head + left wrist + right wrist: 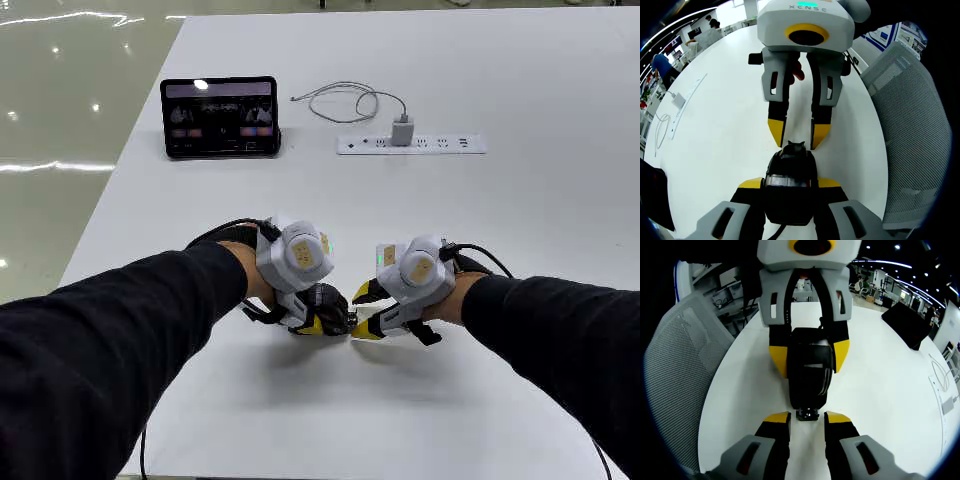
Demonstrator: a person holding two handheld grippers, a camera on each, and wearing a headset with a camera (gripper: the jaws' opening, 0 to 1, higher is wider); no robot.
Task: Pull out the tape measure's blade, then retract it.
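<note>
Head view: two forearms in black sleeves (120, 330) reach in from the lower corners and meet over the near part of the white tabletop (480, 220), hands wrapped round the gripper bodies, jaws pointing at each other.
Left arm: comes in from the lower left, angled toward the middle, with the left gripper (320, 318) low over the tabletop.
Right arm: comes in from the lower right and brings the right gripper (362, 312) nose to nose with the left one.
Left gripper state: clenched on the tape measure (790, 195), a black case held between the yellow-tipped jaws (clearest in the left gripper view).
Right gripper state: released; in the right gripper view its jaws stand a little apart, one on each side of the hook (807, 413) at the case's mouth, with a thin gap on each side.
Tape measure place: in the left gripper, just above the tabletop and between the two hands, its mouth turned to the right gripper.
Blade: no length of it shows outside the case.
Far end of tabletop: tablet (220, 116) propped up with its screen lit; to its right a power strip (410, 145) with a charger (401, 130) plugged in and a looped cable (345, 100).
Beside the tabletop: grey mesh chair (910, 125), seen in both gripper views.
</note>
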